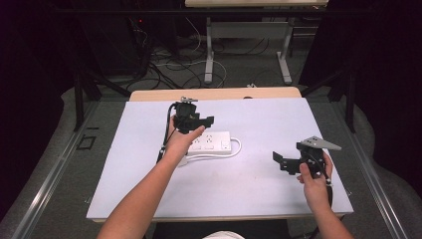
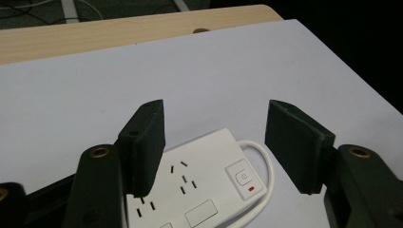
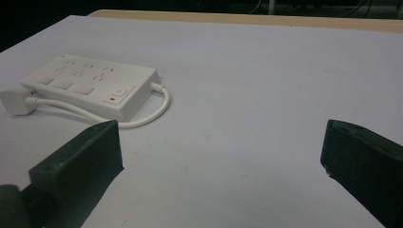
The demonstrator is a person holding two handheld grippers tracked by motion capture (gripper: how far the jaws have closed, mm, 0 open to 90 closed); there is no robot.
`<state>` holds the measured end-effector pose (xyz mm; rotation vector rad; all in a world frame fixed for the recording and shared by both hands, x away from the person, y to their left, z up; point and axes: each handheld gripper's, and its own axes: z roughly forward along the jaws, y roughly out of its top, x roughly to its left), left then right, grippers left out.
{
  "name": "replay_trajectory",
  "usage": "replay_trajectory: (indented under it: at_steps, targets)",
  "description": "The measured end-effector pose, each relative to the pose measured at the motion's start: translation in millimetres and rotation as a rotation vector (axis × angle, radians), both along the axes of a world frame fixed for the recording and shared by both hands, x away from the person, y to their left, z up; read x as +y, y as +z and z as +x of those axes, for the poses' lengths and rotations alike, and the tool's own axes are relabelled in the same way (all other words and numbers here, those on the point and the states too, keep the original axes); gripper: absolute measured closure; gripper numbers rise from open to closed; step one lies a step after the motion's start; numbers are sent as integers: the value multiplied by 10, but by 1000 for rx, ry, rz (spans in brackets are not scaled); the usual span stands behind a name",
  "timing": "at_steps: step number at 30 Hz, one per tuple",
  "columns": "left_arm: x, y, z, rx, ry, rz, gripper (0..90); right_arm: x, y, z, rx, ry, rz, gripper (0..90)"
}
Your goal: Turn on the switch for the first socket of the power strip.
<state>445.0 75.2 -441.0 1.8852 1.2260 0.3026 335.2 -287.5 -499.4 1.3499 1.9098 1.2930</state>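
Power strip (image 1: 213,143) sits under my left gripper (image 2: 214,152), jaws half-wide and empty, in approach; next I lower to straddle it, while right gripper (image 1: 278,162) waits wide at four o'clock.

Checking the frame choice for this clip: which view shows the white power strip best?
The right gripper view: the whole power strip lies unobstructed, with its cord and plug. The left gripper view crops it to the switch end, partly behind a jaw. In the high view the left hand covers part of it.
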Motion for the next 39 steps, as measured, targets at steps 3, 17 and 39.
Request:
replay_trajectory:
  at_steps: [3, 17, 39]
  targets:
    - [-15, -18, 15, 36, 15, -4, 427, 7, -4, -1, 2, -9, 7, 0]
    - [-57, -120, 90, 192, 32, -1, 484, 7, -15, 4, 15, -11, 17, 0]
    - [-210, -287, 124, 298, 22, 69, 591, -8, -23, 15, 18, -6, 21, 0]
